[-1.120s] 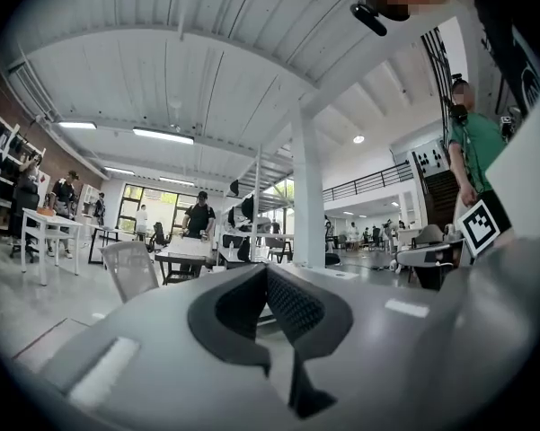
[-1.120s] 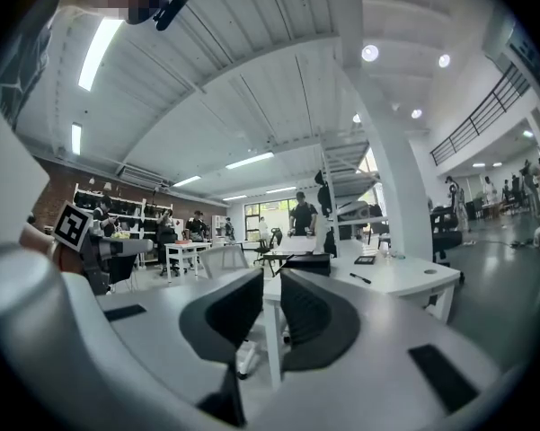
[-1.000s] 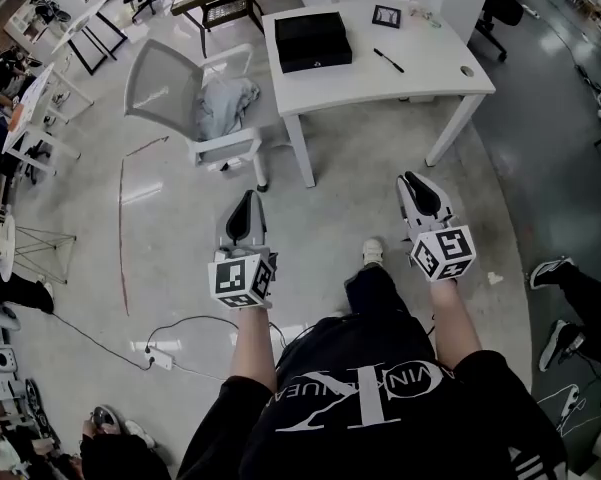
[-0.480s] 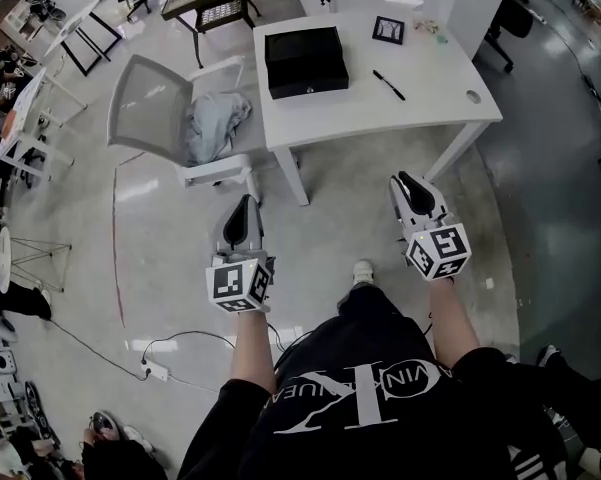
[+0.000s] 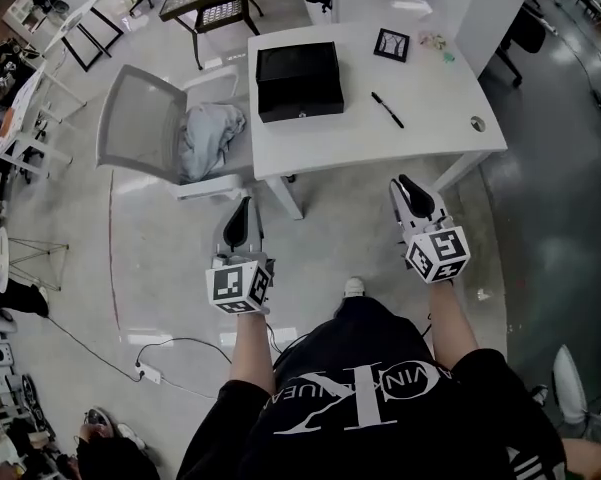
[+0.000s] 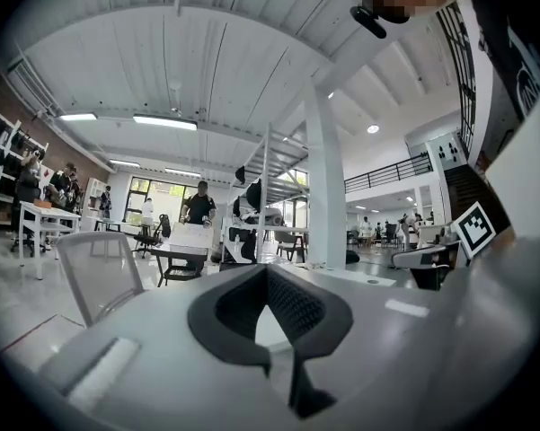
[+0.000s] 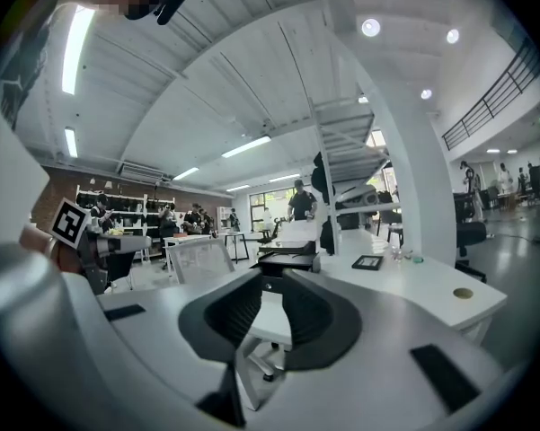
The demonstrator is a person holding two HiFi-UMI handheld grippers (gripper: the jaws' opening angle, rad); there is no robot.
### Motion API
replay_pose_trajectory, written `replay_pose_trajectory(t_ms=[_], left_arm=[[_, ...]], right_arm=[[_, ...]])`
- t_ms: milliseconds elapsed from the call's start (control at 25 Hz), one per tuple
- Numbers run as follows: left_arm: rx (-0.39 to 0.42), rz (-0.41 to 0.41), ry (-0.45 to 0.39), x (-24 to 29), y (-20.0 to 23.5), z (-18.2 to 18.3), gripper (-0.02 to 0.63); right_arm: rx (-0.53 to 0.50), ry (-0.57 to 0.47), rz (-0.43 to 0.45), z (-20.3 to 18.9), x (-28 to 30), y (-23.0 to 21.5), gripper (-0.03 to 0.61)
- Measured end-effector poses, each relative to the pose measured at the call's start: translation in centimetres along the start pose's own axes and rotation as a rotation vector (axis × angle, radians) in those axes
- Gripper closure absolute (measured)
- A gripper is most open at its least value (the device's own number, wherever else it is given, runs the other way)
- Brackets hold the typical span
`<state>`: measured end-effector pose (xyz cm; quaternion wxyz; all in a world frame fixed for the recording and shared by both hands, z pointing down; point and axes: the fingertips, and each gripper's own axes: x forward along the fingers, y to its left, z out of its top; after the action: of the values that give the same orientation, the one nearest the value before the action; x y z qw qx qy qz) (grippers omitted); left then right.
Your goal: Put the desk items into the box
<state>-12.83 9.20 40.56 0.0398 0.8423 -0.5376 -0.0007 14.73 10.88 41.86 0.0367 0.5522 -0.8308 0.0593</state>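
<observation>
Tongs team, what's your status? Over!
Left tongs shut, right tongs slightly apart, both empty. Box and pen on desk ahead, untouched. Chair left of desk, not blocking.

The right gripper (image 7: 270, 281) has its jaws a narrow gap apart, with nothing between them. Straight ahead past the tips, a black box (image 7: 287, 260) sits on a white desk (image 7: 404, 287), and a small dark frame (image 7: 367, 262) lies ahead to the right. A chair (image 7: 198, 260) stands ahead-left. The left gripper (image 7: 139, 240) shows far left.
</observation>
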Motion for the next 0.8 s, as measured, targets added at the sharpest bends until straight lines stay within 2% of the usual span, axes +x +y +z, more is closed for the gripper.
replay_pose_trajectory(t_ms=[560, 800], left_arm=[[-0.003, 0.024, -0.003, 9.0, -2.7, -0.5, 0.603], [-0.001, 0.039, 0.019, 10.1, -2.7, -1.3, 0.603]], right_arm=[[0.006, 0.032, 0.036, -0.5, 5.1, -8.6, 0.549], [0.019, 0.066, 0.046, -2.0, 6.3, -9.8, 0.549]])
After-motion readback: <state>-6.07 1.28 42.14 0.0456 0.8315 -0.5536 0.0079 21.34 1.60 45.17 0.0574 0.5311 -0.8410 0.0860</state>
